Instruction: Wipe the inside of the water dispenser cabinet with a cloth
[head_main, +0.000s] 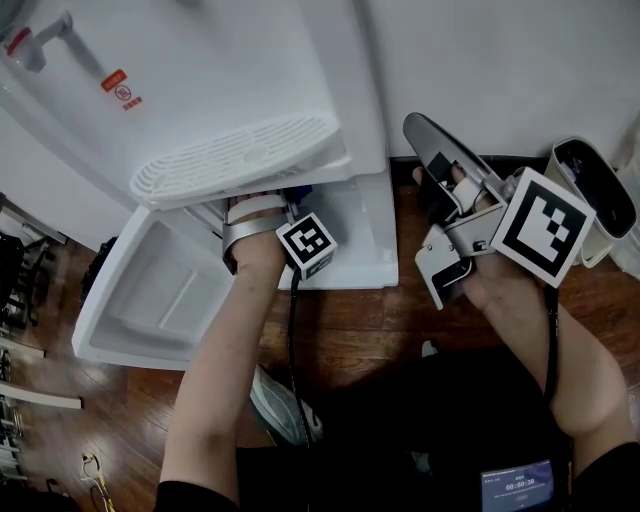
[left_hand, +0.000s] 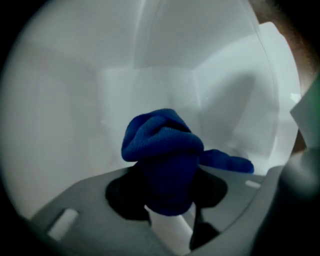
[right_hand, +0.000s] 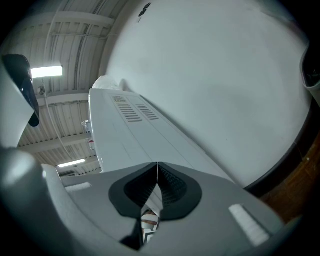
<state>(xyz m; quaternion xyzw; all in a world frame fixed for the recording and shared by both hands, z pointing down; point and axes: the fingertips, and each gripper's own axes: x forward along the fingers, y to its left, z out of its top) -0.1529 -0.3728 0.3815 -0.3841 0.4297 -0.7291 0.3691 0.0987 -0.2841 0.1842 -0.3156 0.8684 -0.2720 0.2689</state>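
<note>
**Now the cloth is inside the cabinet**

Right, we have our left gripper (left_hand: 169, 207) reaching in under the drip tray (head_main: 235, 160). Its fingers are pinching a bunched blue cloth (left_hand: 162, 145), so a fat wad sticks out in front, and that looks like the working face for wiping. The white inner walls of the cabinet (left_hand: 225, 85) surround the cloth, but we cannot tell whether it presses on any of them. The cabinet door (head_main: 150, 290) hangs wide open on our left, giving the arm its way in. Our right gripper (right_hand: 157, 172) is held up beside the wall (right_hand: 225, 75), fingers pressed together on nothing, apparently parked clear. We judge the wiping to be just starting.
</note>
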